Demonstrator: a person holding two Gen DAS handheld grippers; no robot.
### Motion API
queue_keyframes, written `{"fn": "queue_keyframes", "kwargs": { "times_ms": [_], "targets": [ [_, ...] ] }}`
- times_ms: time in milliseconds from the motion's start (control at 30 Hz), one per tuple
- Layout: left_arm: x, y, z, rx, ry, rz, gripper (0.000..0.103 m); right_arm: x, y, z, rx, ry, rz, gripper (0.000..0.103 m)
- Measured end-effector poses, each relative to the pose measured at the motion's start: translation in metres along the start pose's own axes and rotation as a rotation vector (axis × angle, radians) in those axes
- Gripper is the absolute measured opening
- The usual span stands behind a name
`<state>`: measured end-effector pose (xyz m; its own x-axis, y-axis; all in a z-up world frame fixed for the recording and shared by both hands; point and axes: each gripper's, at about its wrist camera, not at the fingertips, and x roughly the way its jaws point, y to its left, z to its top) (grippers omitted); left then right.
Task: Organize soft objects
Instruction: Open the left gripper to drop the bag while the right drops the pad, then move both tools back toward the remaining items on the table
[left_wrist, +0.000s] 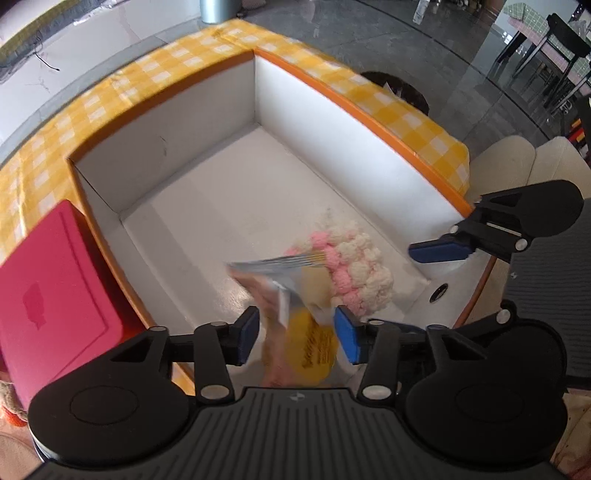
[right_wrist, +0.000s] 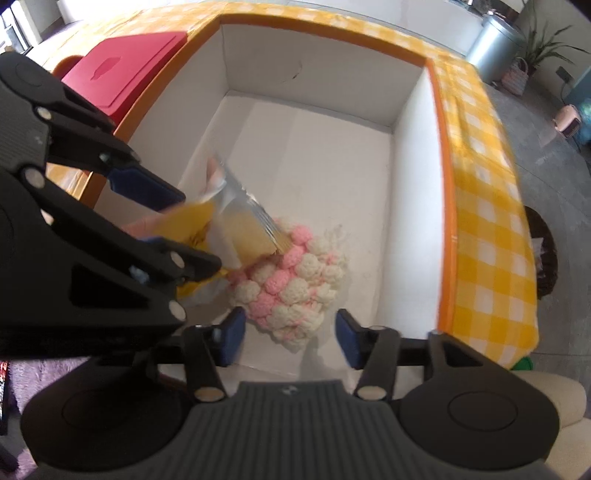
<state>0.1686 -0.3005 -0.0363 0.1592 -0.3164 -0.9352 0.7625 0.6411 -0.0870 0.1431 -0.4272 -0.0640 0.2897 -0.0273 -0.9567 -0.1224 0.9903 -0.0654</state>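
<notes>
Left gripper (left_wrist: 297, 332): we saw its jaws spread, a blurred yellow packet (left_wrist: 314, 347) between the pads, seemingly just let go over the box (left_wrist: 207, 122).
Right gripper (right_wrist: 290, 339): unclenched, empty, above the knitted piece (right_wrist: 295, 284).
Done: we judged the knitted piece already in the box.
Left: packet not yet settled.
Around: red lid (left_wrist: 55, 295) beside the box; nothing blocked us.

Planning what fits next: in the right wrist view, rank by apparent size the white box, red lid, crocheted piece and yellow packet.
1. white box
2. red lid and pink-and-white crocheted piece: look alike, unranked.
3. yellow packet, partly hidden.
</notes>
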Motion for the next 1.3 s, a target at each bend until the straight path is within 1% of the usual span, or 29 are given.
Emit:
{"fn": "queue_keyframes", "kwargs": {
  "times_ms": [67,100,200,300,400,500,667,733,867,933,1033,1167,1300],
  "targets": [
    [-0.012,0.001,-0.001,0.001,-0.025,-0.001,0.063,-0.009,0.001,-0.001,-0.001,-0.001,-0.020,0.066],
    [-0.021,0.001,-0.001,0.003,-0.042,-0.007,0.064,-0.013,0.002,-0.002,-0.002,-0.004,-0.030,0.067],
    [-0.045,0.000,-0.004,0.002,-0.089,-0.009,0.065,-0.031,0.006,-0.005,0.005,-0.031,-0.061,0.067],
    [-0.070,0.000,-0.011,0.005,-0.144,-0.001,0.066,-0.051,0.010,-0.009,0.024,-0.078,-0.090,0.067],
    [-0.094,0.002,-0.021,-0.002,-0.202,0.010,0.066,-0.072,0.016,-0.015,0.047,-0.141,-0.125,0.068],
    [-0.119,0.005,-0.035,-0.019,-0.270,0.030,0.066,-0.093,0.028,-0.026,0.062,-0.223,-0.154,0.068],
    [-0.155,0.011,-0.068,-0.051,-0.401,0.107,0.066,-0.116,0.055,-0.042,0.102,-0.375,-0.187,0.068],
    [-0.166,0.015,-0.082,-0.062,-0.442,0.142,0.066,-0.120,0.065,-0.048,0.138,-0.422,-0.165,0.068],
    [-0.182,0.027,-0.111,-0.096,-0.519,0.197,0.066,-0.119,0.091,-0.058,0.205,-0.485,-0.099,0.068],
    [-0.188,0.036,-0.127,-0.132,-0.558,0.221,0.066,-0.117,0.109,-0.062,0.224,-0.515,-0.084,0.068],
    [-0.192,0.050,-0.150,-0.192,-0.595,0.234,0.066,-0.113,0.138,-0.067,0.249,-0.553,-0.076,0.068],
    [-0.192,0.068,-0.182,-0.253,-0.614,0.283,0.066,-0.106,0.175,-0.075,0.251,-0.588,-0.065,0.068],
    [-0.187,0.084,-0.221,-0.301,-0.592,0.356,0.066,-0.100,0.203,-0.081,0.252,-0.609,-0.052,0.068]
  ]
}}
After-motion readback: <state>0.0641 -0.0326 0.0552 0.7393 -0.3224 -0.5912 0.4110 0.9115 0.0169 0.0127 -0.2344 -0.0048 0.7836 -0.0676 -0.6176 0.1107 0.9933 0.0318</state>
